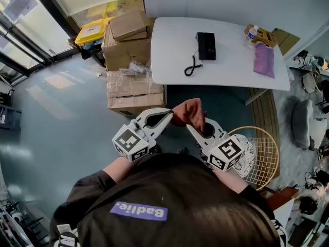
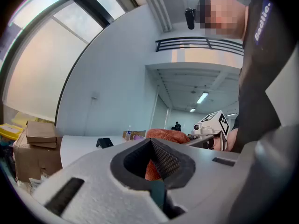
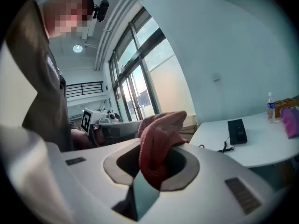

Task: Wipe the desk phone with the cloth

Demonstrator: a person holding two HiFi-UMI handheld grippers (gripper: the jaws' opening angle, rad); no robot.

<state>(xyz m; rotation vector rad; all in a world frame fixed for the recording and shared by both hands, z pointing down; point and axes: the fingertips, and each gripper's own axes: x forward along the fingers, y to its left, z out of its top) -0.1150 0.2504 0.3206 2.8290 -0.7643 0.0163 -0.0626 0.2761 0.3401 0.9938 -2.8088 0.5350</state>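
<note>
Left gripper (image 1: 168, 116) and right gripper (image 1: 195, 128) both clamp the cloth (image 1: 188, 111), near the person. Soft, light and limp, it likely handles best by a bunched fold. The desk phone (image 1: 206, 46) lies far.

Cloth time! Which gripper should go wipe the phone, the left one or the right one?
Right, probably. The right gripper clamps the thick bunch of the cloth, while the left gripper seems to pinch only its edge. The phone on the table lies more in line with the right side.
</note>
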